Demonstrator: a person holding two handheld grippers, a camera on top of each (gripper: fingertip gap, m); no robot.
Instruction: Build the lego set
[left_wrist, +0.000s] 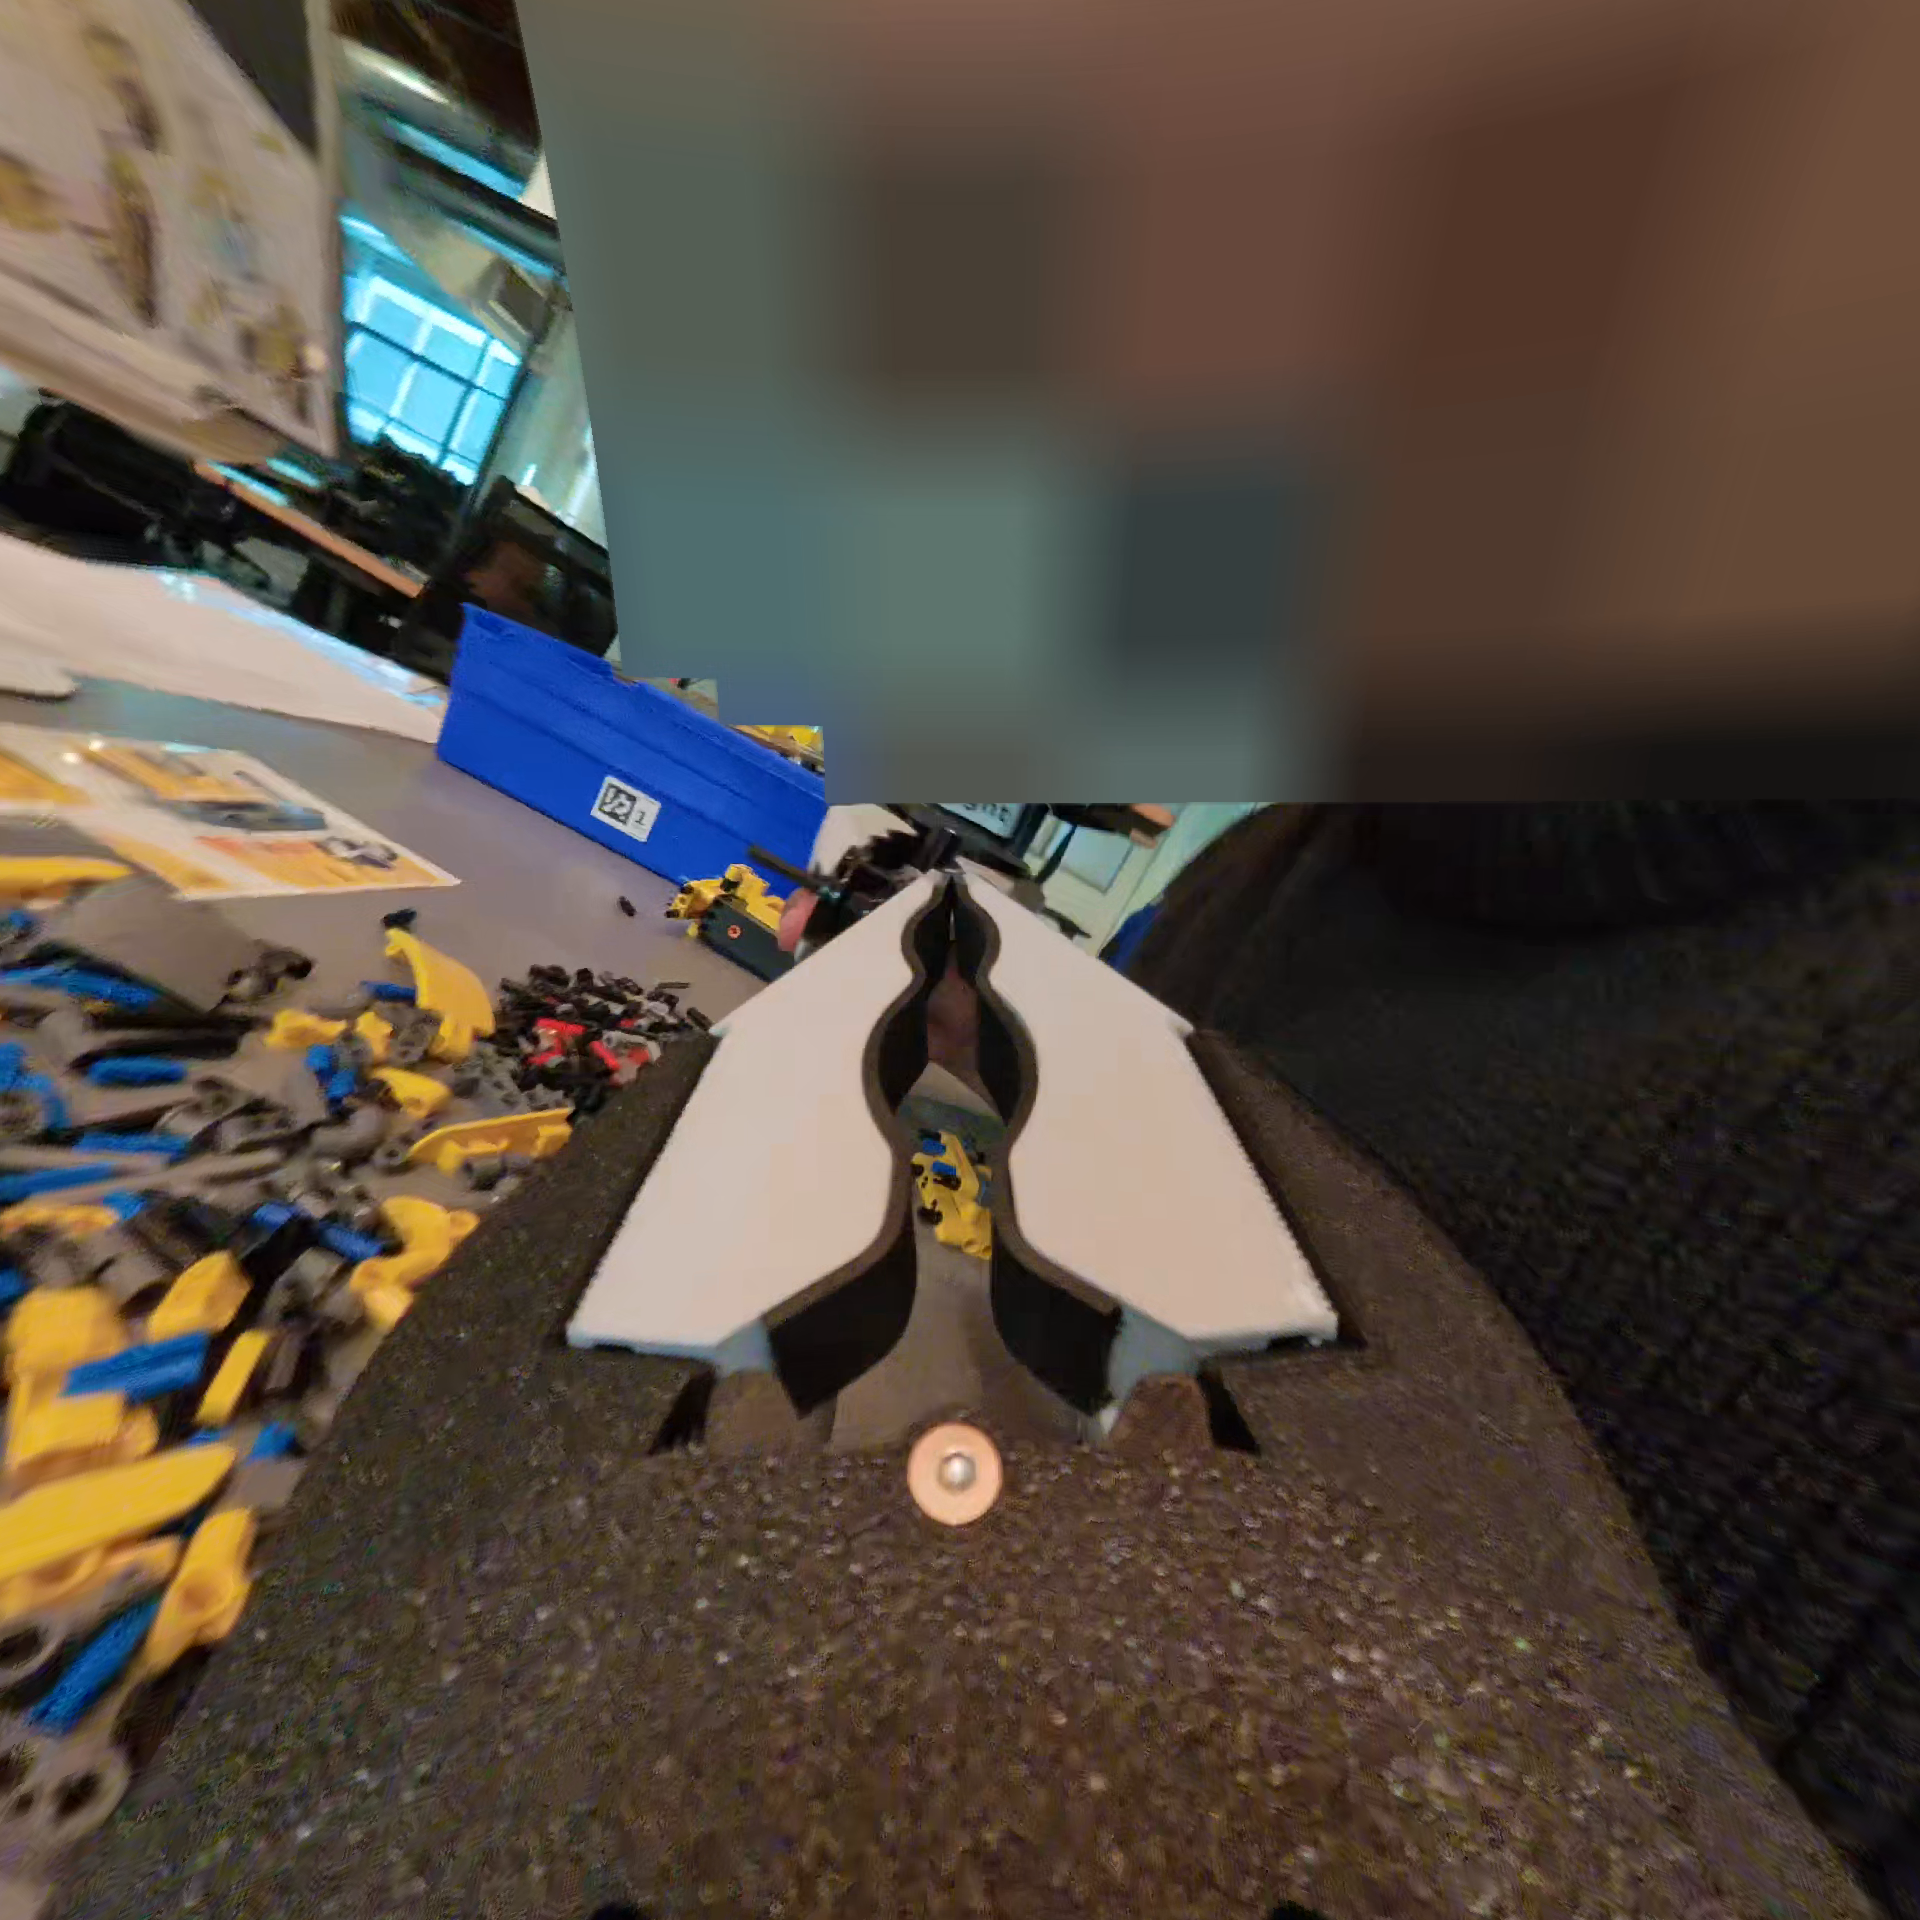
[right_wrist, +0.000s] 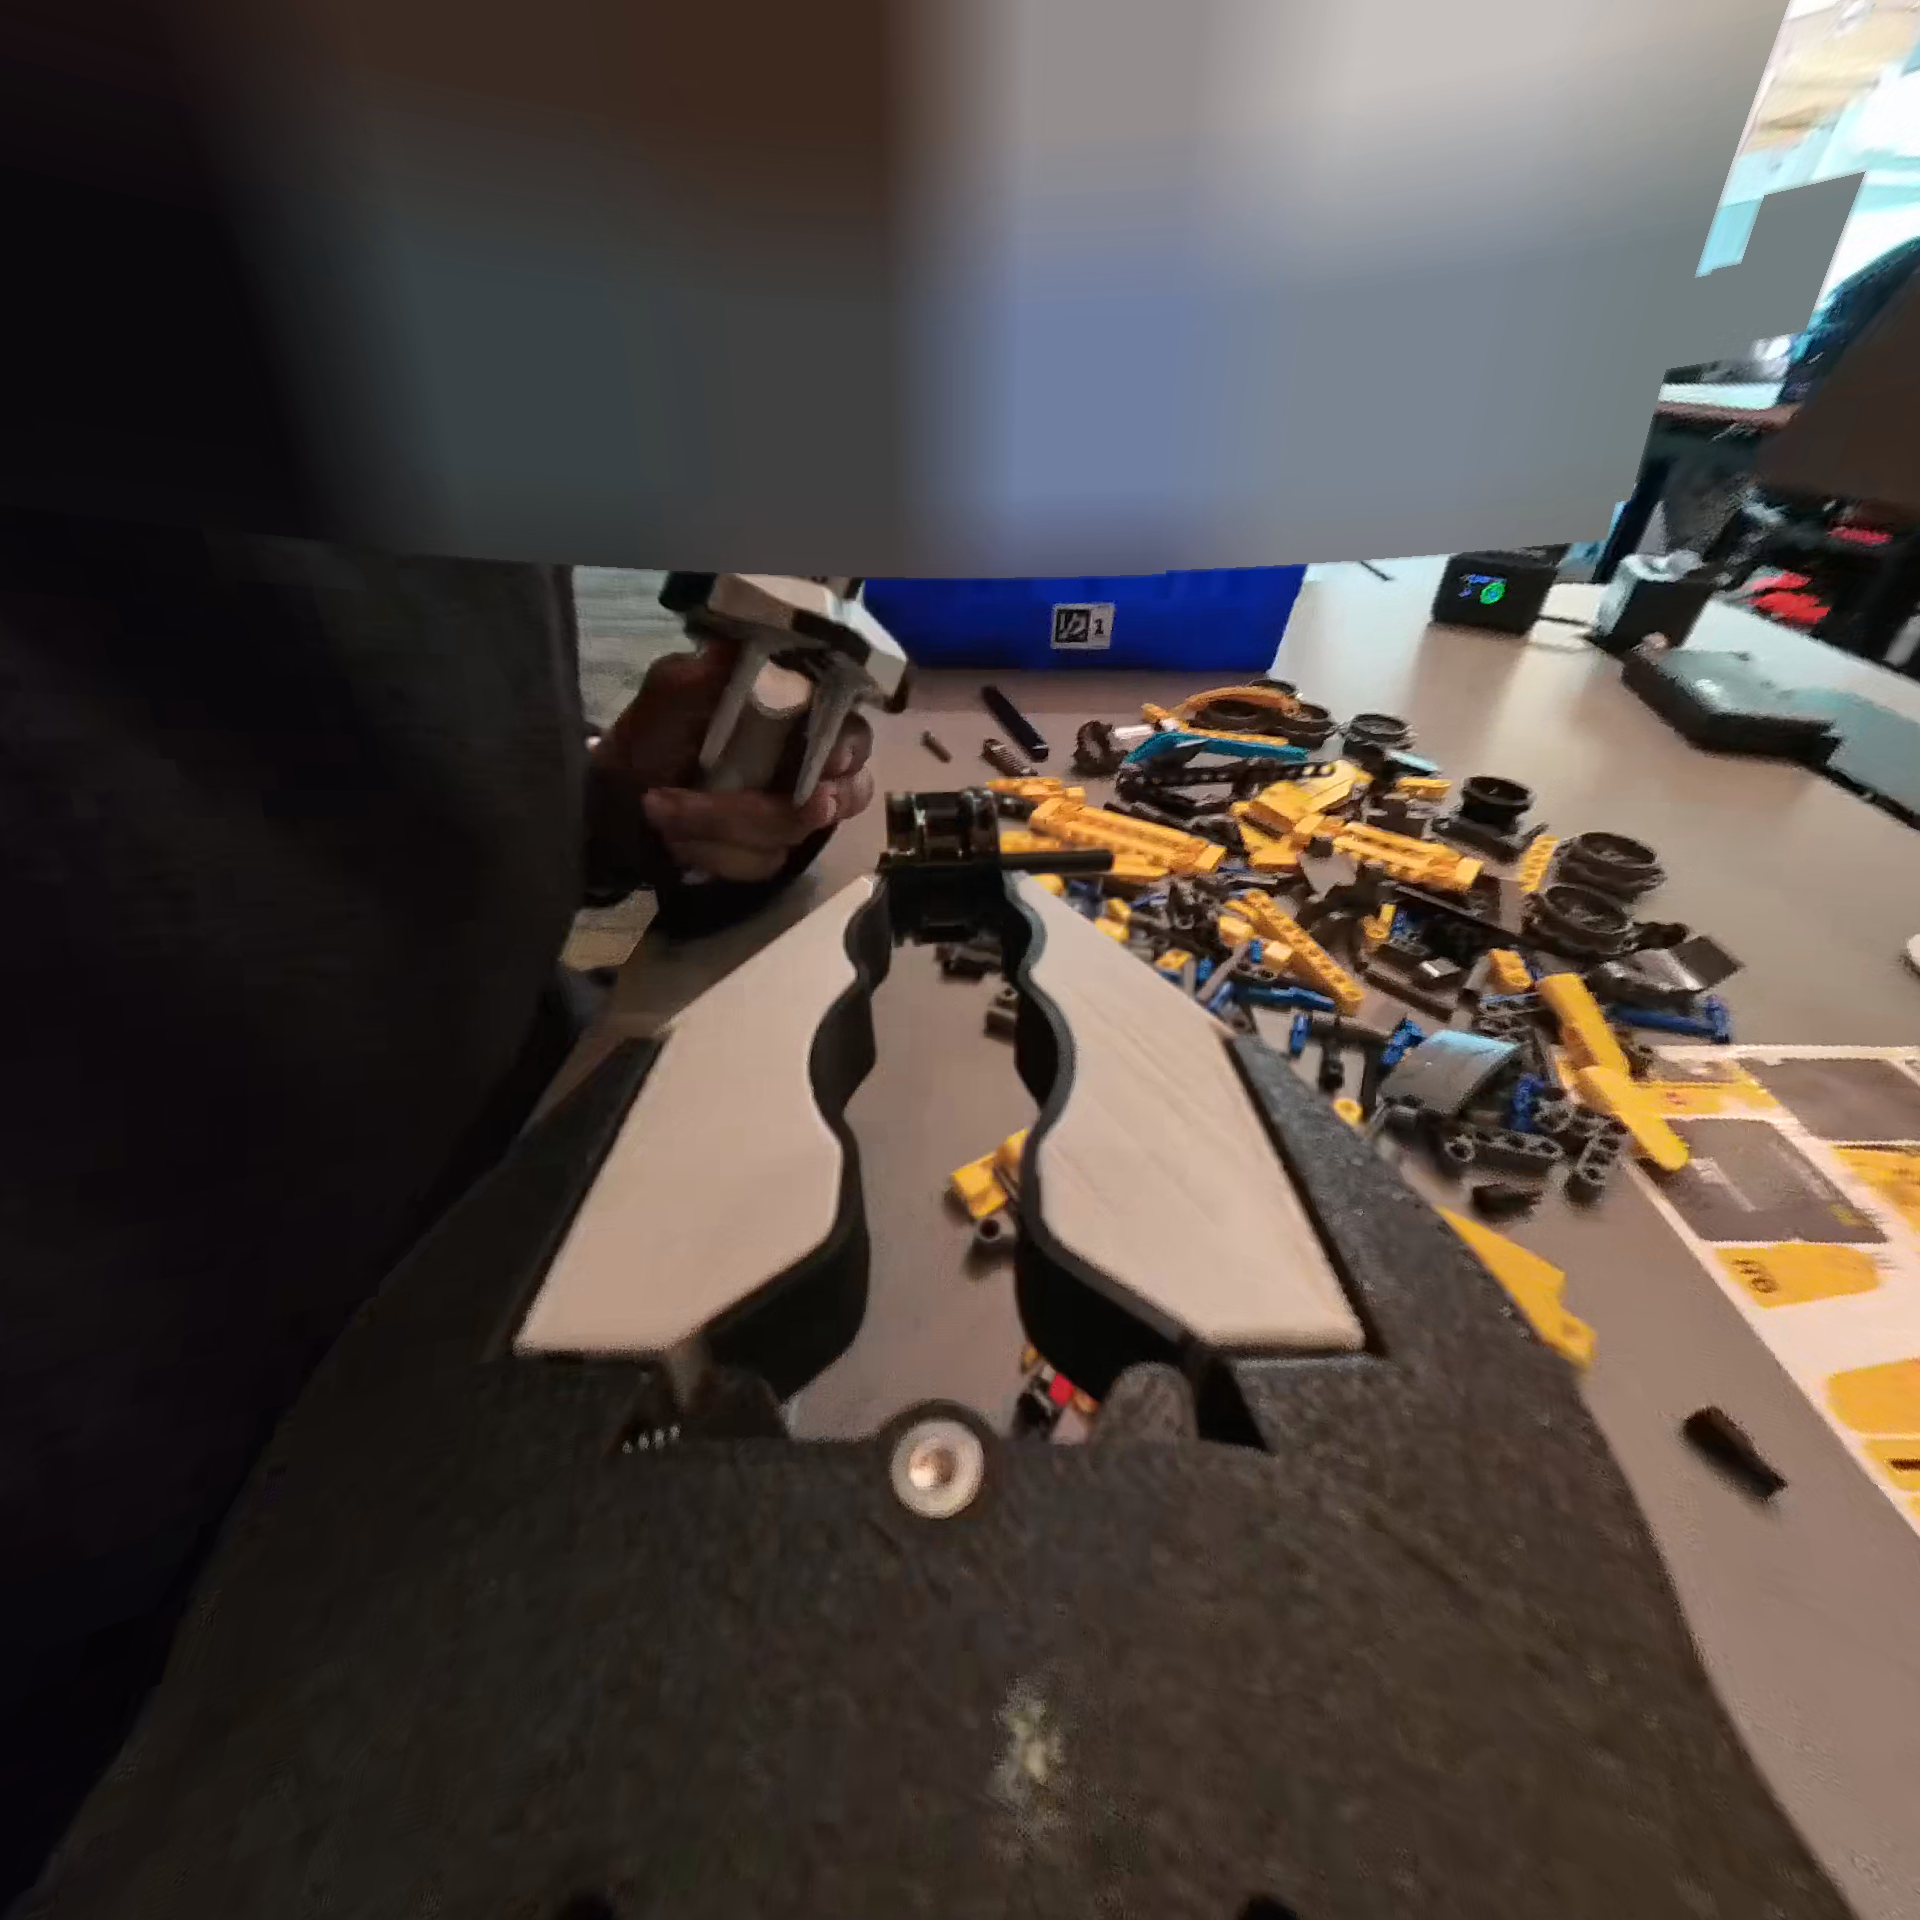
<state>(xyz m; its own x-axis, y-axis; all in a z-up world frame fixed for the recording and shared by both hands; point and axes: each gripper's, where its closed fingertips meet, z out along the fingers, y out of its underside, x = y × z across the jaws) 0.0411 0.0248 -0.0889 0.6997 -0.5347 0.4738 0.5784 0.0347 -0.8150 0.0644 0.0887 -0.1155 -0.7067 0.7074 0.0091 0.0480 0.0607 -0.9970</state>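
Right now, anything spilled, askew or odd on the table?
Nothing damaged. Loose building pieces lie scattered in a heap on the grey table, some spilling onto the instruction sheet. The right tongs grip a black assembly; the left tongs look shut, contents unclear. The blue bin sits upright.
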